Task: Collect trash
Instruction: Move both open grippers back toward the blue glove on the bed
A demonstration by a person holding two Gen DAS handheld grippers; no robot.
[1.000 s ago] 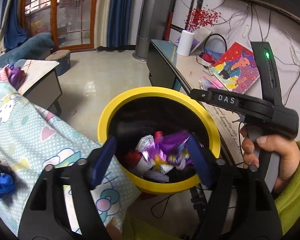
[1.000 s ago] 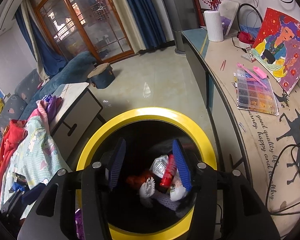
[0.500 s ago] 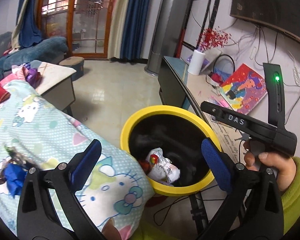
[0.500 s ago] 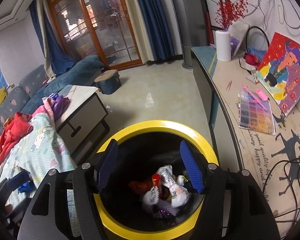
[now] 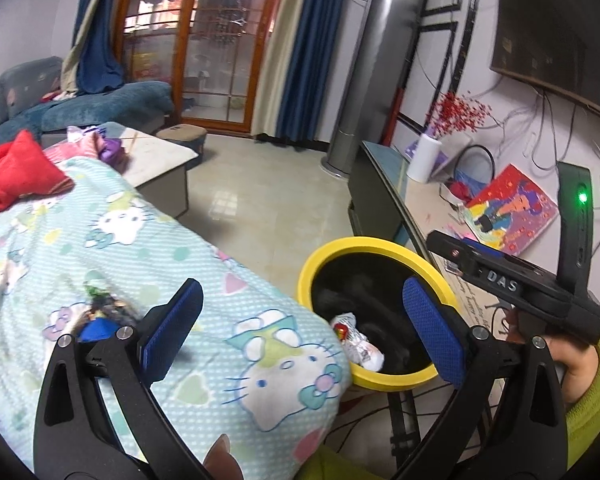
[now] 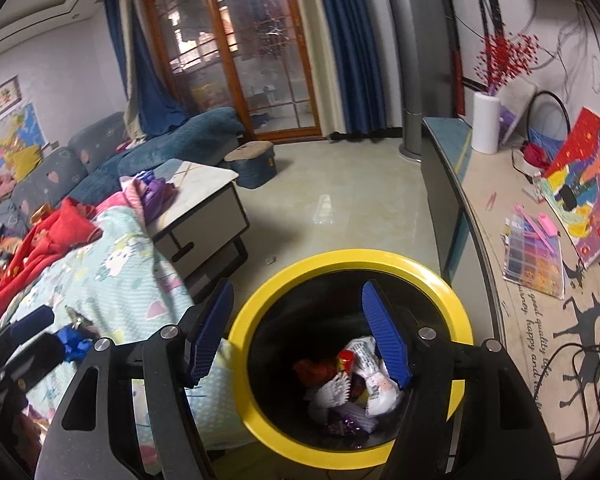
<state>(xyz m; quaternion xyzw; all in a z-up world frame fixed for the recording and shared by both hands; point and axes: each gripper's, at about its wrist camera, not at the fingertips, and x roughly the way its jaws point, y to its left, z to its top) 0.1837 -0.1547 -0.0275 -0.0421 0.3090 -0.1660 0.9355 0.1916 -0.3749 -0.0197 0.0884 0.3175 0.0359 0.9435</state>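
Observation:
The yellow-rimmed black bin stands below my right gripper, which is open with nothing between its blue pads. Crumpled wrappers, white, red and purple, lie at the bin's bottom. In the left wrist view the bin sits right of centre with wrappers inside. My left gripper is wide open and empty, straddling the bin's edge and the blanket. A blue foil scrap with darker bits lies on the blanket by the left pad; the right wrist view shows this blue scrap too.
A mint cartoon-print blanket covers the seat left of the bin, with red cloth behind. A low cabinet stands beyond. A long desk with a bead box, painting and vase runs along the right. A hand grips the right tool.
Both grippers let go of their wrappers, which dropped into the bin, and opened. Both rose and drew back; the left view swung left over the blanket.

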